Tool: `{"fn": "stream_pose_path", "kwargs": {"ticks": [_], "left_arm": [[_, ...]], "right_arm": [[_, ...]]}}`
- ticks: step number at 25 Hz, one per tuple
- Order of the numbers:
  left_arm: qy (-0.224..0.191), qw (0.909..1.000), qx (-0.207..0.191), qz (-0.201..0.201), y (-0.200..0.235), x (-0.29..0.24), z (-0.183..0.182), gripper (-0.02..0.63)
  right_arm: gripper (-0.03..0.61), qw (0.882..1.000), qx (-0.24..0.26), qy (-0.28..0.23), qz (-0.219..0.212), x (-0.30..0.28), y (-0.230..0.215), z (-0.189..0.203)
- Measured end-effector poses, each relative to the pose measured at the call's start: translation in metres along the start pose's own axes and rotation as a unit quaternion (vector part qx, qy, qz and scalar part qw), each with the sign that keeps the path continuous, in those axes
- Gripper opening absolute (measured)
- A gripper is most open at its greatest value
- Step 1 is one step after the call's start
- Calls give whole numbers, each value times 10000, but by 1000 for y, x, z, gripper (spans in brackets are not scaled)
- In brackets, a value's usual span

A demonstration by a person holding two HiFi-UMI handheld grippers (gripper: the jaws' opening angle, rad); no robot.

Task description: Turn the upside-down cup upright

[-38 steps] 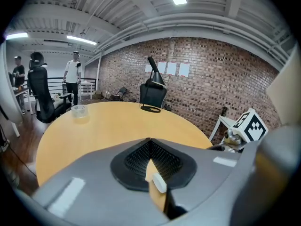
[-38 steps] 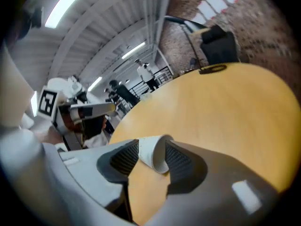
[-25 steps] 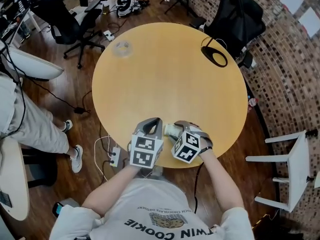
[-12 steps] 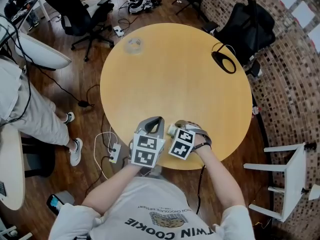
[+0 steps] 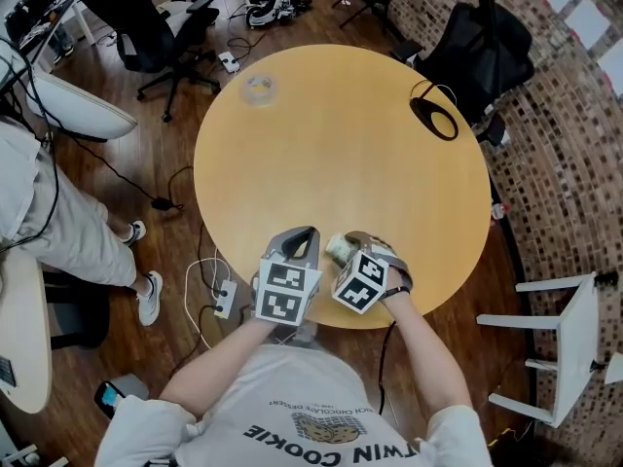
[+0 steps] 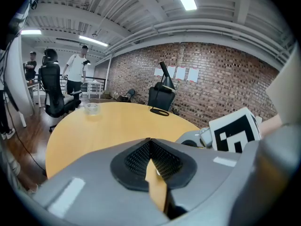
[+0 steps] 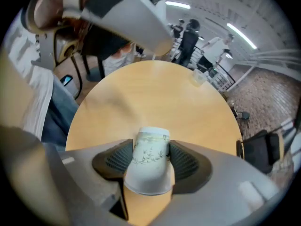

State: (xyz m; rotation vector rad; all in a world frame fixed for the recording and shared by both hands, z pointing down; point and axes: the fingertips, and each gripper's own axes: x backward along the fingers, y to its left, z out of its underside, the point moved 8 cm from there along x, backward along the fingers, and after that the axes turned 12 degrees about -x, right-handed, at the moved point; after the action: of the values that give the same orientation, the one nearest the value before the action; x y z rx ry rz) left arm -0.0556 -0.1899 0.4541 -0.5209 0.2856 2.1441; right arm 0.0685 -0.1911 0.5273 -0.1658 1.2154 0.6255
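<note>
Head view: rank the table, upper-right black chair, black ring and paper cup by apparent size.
1. table
2. black chair
3. black ring
4. paper cup, only partly visible, so ring versus cup is unsure

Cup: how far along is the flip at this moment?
Done: the right gripper has the cup between its jaws. In hand: those jaws have just been opening and stand wide; no squeeze shows on the cup wall. The closed base is in view at the far end, so the cup is not upright. To do: grip, turn over, set on its base. The left gripper is shut and empty.
</note>
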Motion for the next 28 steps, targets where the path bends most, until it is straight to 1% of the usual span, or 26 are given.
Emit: {"fn": "stream_pose_path", "kwargs": {"ticks": [2, 4, 5, 7, 10, 11, 12, 13, 16, 18, 21, 24, 28], "left_arm": [[34, 10000, 20, 63, -3, -2, 0, 3], [47, 9999, -9, 152, -8, -6, -1, 3], [46, 9998, -42, 192, -11, -8, -1, 3], [44, 9996, -85, 271, -18, -12, -1, 3], [86, 9991, -210, 370, -26, -16, -4, 3], [110, 9988, -262, 396, -28, -16, -4, 3], [132, 9986, -299, 420, -30, -16, -5, 3], [149, 9984, -316, 439, -33, -17, -5, 3], [170, 9982, -312, 481, -44, -22, -7, 3], [198, 9980, -350, 489, -48, -23, -7, 3], [241, 9978, -367, 489, -53, -23, -6, 3], [237, 9979, -377, 462, -59, -22, -6, 3], [222, 9981, -421, 381, -66, -19, -7, 3]], "right_arm": [[244, 9957, -802, -471, 32, 9, -9, 2], [244, 9832, -1560, -940, 68, 18, -15, 9], [244, 9757, -1854, -1165, 127, 21, -17, 13], [244, 9578, -2352, -1623, 321, 25, -20, 24], [244, 9199, -3095, -2336, 592, 27, -19, 41], [244, 9072, -3280, -2545, 679, 26, -16, 45], [244, 8970, -3401, -2715, 769, 26, -14, 48], [244, 8899, -3464, -2843, 850, 25, -11, 53], [244, 8744, -3537, -3142, 1079, 23, -4, 65], [244, 8653, -3595, -3287, 1186, 23, 0, 69], [245, 8588, -3655, -3374, 1229, 23, 6, 75], [244, 8572, -3695, -3365, 1242, 26, 11, 84], [244, 8597, -3683, -3322, 1223, 29, 16, 92]]}}
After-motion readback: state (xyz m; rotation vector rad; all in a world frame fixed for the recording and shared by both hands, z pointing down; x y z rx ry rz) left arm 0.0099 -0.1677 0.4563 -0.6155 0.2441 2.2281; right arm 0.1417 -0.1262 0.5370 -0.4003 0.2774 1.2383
